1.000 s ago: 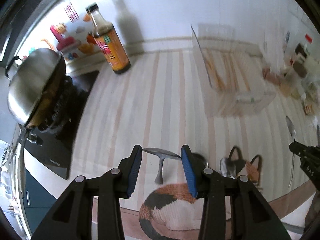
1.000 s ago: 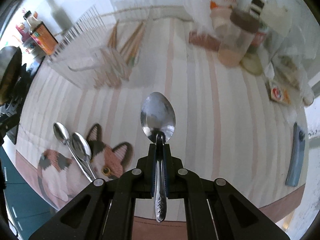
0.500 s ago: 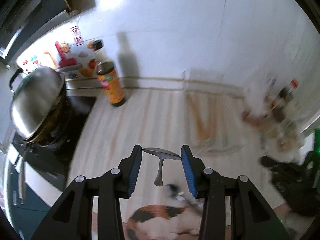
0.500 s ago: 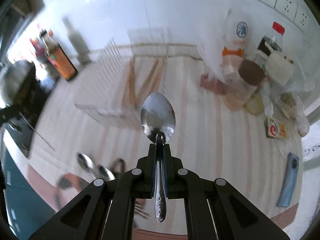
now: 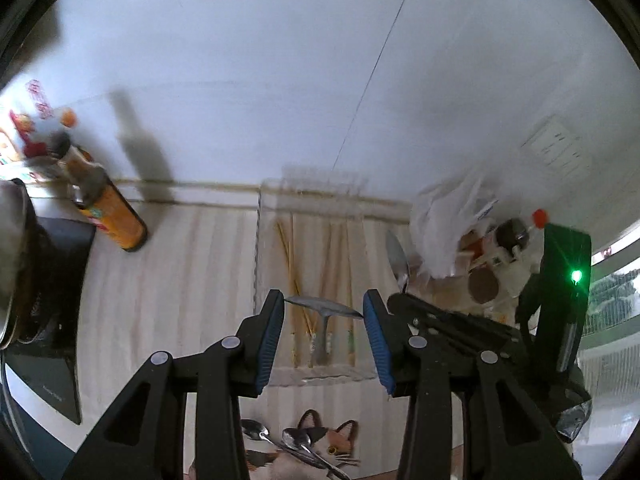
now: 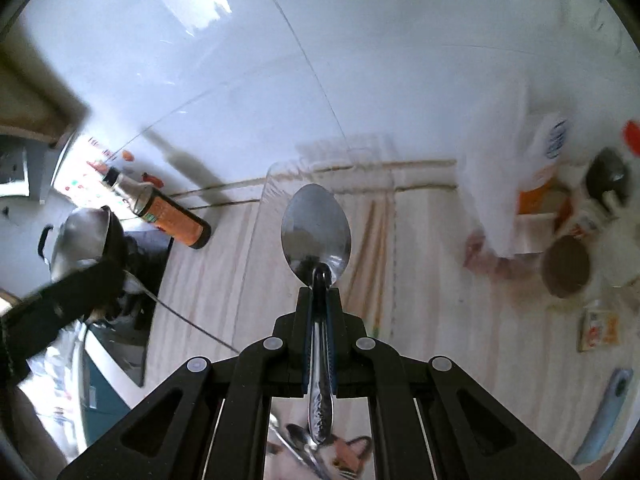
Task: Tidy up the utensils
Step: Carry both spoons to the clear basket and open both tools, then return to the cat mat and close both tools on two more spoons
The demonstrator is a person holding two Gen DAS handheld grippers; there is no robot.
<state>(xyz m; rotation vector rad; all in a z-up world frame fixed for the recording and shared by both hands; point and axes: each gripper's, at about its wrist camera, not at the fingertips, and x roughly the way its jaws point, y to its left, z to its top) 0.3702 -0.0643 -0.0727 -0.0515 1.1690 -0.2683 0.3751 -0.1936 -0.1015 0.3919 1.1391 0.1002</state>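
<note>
My left gripper (image 5: 324,312) is shut on a steel spoon (image 5: 323,307), its blue pads pressing the bowl's two edges and the handle hanging down. It hovers over a clear organiser tray (image 5: 264,264) that holds several chopsticks (image 5: 340,256). My right gripper (image 6: 320,292) is shut on the handle of a second spoon (image 6: 316,236), bowl forward, above the same tray (image 6: 256,248). In the left wrist view the right gripper (image 5: 404,300) is close on the right. Two more spoons (image 5: 288,442) lie on the cat-pattern mat (image 5: 340,446) below.
A brown sauce bottle (image 5: 116,216) stands at the back left beside a stove with a steel wok (image 6: 76,236). A white plastic bag (image 5: 452,224), jars and packets crowd the back right. A light-blue flat object (image 6: 608,412) lies near the counter's right front edge.
Both grippers have risen and moved away from the cat mat towards the clear tray at the back wall, each still holding its spoon. The views now tilt up at the wall.
</note>
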